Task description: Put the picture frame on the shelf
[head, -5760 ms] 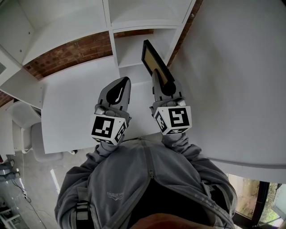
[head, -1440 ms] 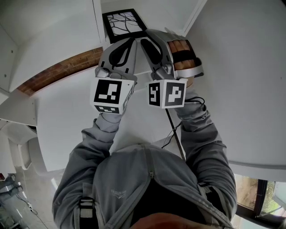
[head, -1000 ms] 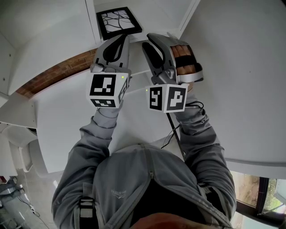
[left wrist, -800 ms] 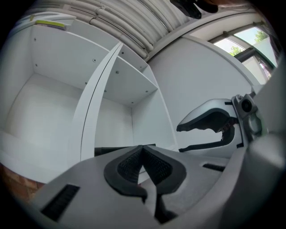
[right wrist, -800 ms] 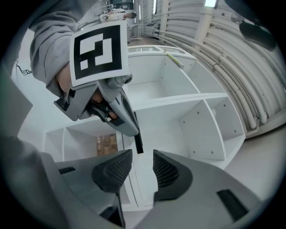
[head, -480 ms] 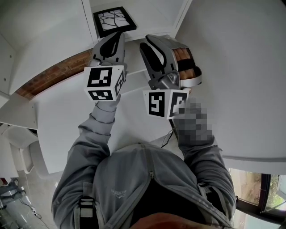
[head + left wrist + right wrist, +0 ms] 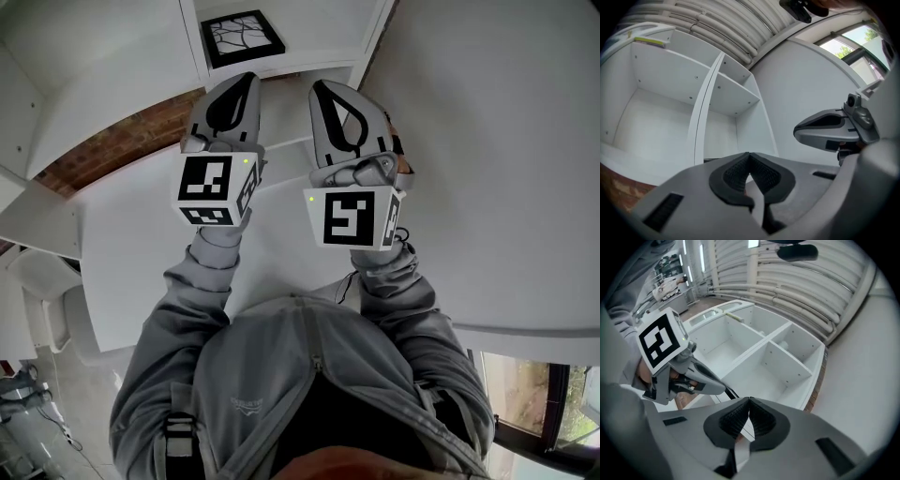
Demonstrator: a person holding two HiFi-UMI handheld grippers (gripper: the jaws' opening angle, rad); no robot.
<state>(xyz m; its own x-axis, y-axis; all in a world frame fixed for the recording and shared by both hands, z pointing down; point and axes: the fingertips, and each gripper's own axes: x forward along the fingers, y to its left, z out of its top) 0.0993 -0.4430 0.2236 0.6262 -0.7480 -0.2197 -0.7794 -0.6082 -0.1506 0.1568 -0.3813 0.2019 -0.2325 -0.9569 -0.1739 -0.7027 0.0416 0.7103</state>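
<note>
Both claws drawn back from the shelf since a second ago; picture frame left standing inside.

Picture frame point(image 7: 242, 37), black border, pale branching pattern: free of either claw, in a compartment of the white shelf point(image 7: 323, 28), just beside the left divider; it seems to be leaned back, probably so that it stands unaided. Right claw point(image 7: 323, 89): rolled upright since the earlier frame; jaws have just been closing and now meet with nothing between them. Left claw point(image 7: 246, 82): jaws likewise together, empty, near the right claw and apart from the frame. Judgement: placement looks complete; claws closed and held clear, likely so as not to nudge the frame.
</note>
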